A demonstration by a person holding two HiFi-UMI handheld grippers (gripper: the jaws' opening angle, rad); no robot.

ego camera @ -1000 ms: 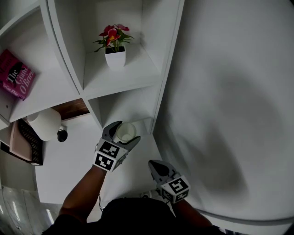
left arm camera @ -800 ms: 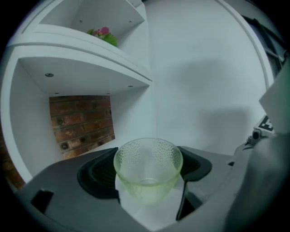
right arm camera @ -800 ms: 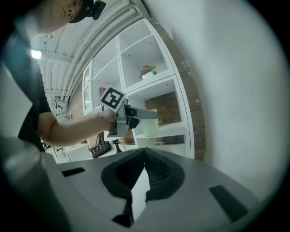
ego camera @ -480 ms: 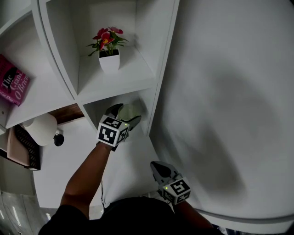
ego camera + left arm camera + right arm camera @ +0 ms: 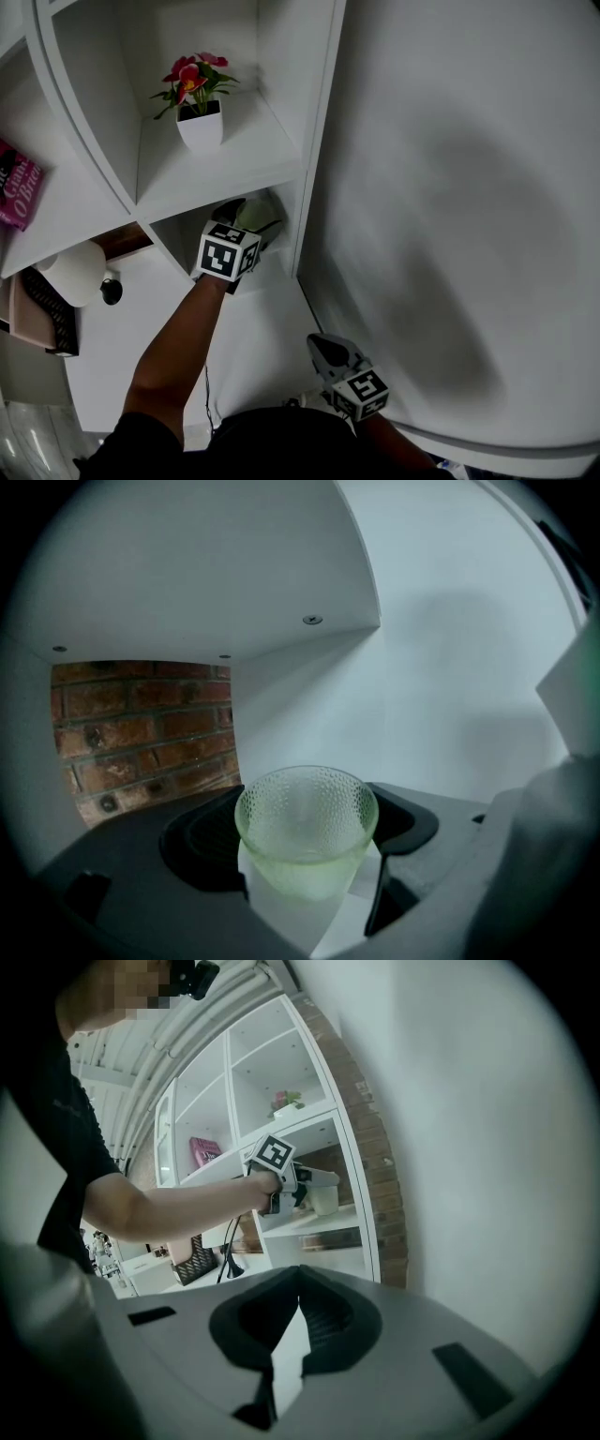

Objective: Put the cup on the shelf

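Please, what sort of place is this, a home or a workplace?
Probably a living room or home-style study, though I cannot be sure. White cubby shelving stands against a brick wall and holds a potted flower and a pink book.

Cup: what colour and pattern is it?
The cup is pale green glass with a fine dotted texture; the left gripper view shows it best.
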